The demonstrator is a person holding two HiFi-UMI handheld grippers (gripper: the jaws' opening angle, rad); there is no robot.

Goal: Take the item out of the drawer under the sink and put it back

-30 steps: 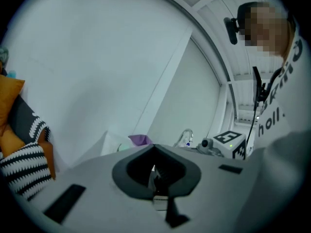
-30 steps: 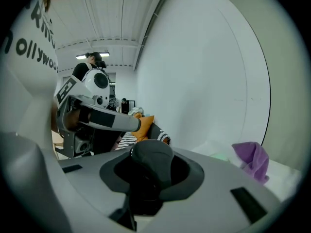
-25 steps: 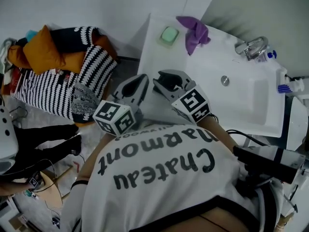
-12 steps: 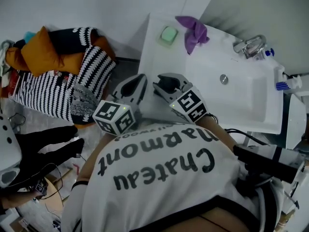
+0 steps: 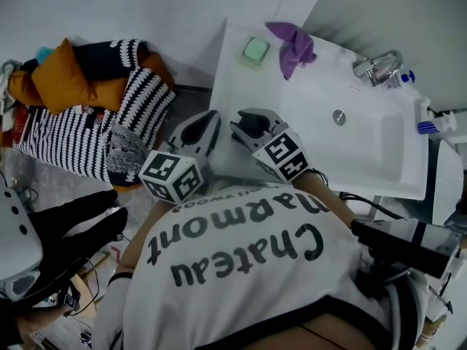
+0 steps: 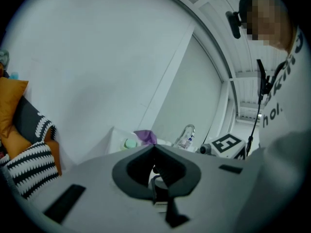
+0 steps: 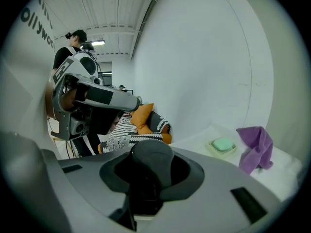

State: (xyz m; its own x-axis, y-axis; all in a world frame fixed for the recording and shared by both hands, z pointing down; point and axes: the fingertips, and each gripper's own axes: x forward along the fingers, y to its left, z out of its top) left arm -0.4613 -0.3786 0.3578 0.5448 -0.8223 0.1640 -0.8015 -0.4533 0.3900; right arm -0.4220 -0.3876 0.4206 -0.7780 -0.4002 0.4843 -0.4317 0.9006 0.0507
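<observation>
My right gripper (image 5: 254, 125) is held up at the near left corner of the white sink unit (image 5: 379, 173). It is shut on a black rounded item (image 7: 151, 155) that fills the gap between the jaws; I cannot tell what the item is. My left gripper (image 5: 206, 125) hovers just left of it, over the floor beside the unit, jaws shut with nothing in them (image 6: 154, 148). The drawer under the sink is hidden below the countertop and the person's body.
A green soap (image 5: 256, 52) in a dish, a purple cloth (image 5: 293, 46) and the tap (image 5: 379, 68) are on the sink top. Striped and orange cushions (image 5: 102, 115) are piled on the floor to the left. A black device (image 5: 408, 243) juts out at the right.
The right gripper has drifted slightly left with the black item still in it. The left gripper has hardly moved.
</observation>
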